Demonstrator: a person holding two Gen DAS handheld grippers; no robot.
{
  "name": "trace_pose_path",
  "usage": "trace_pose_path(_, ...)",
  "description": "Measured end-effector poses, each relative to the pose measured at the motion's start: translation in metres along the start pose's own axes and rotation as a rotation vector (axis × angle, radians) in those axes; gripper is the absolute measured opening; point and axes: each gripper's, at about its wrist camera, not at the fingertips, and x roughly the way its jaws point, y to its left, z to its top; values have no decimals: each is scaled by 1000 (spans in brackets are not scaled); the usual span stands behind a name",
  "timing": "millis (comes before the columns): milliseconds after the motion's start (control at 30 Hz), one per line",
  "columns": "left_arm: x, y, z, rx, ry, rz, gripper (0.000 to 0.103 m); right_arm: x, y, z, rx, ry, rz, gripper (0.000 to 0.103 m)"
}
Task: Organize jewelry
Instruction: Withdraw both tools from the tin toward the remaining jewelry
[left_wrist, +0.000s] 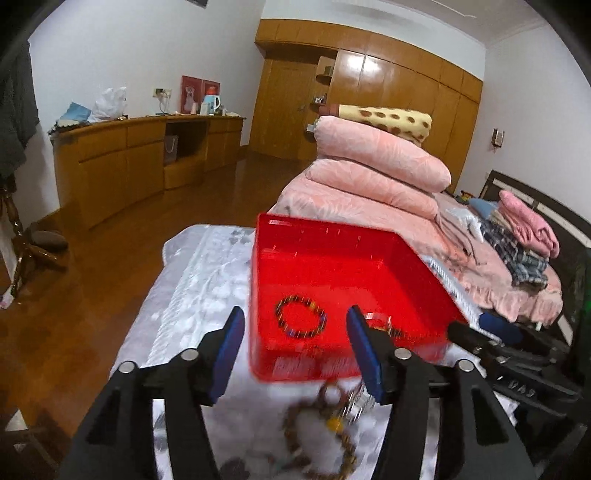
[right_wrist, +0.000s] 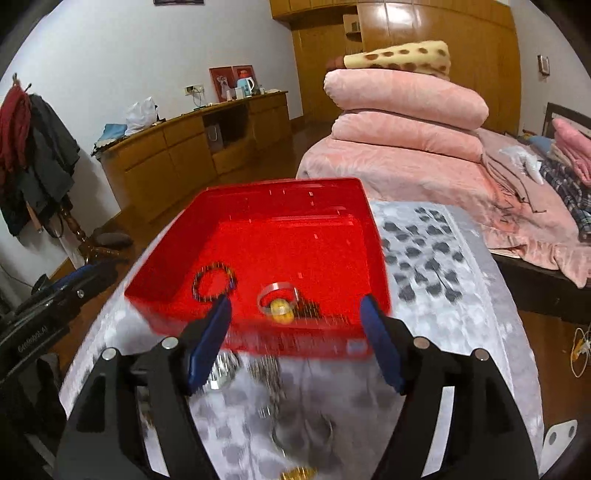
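A red plastic bin (left_wrist: 369, 243) (right_wrist: 332, 199) stands on a small table with a pale patterned cloth (left_wrist: 192, 295) (right_wrist: 443, 280). Inside it lie a dark beaded bracelet (left_wrist: 301, 320) (right_wrist: 213, 282), a silver bangle (right_wrist: 277, 296) (left_wrist: 375, 316) and a yellow bead piece (right_wrist: 282, 312). My left gripper (left_wrist: 295, 350) is open, its blue pads over the bin's near wall with nothing between them. My right gripper (right_wrist: 295, 332) is open too, over the bin's near edge. On the cloth in front of the bin lie a brown bead strand (left_wrist: 332, 432), blurred, and silvery pieces (right_wrist: 221, 373).
A bed with stacked pink quilts (left_wrist: 380, 166) (right_wrist: 406, 122) lies behind and to the right of the table. A wooden sideboard (left_wrist: 140, 162) and wardrobe (left_wrist: 369, 103) line the far walls. A coat stand with clothes (right_wrist: 33, 155) is at left. Wooden floor surrounds the table.
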Motion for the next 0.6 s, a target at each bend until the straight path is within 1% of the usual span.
trace_pose_path(100,-7,3,-18,-5,26,5,59,-11,-3,-22,0,8,1,71)
trace_pose_path(167,-12,5,-31,-9,44,10,59,-16,-4,-35,0,20,-12,71)
trace_pose_path(300,-18,6,-49,-12,74,24,59,-23,-5,-59,2,55,-29,71)
trace_pose_path(433,-24,2,-64,-1,86,49,59,-26,-3,-78,0,90,-36,71)
trace_pose_path(600,-26,-1,-80,1,125,49,59,-26,2,-98,-15,130,-36,71)
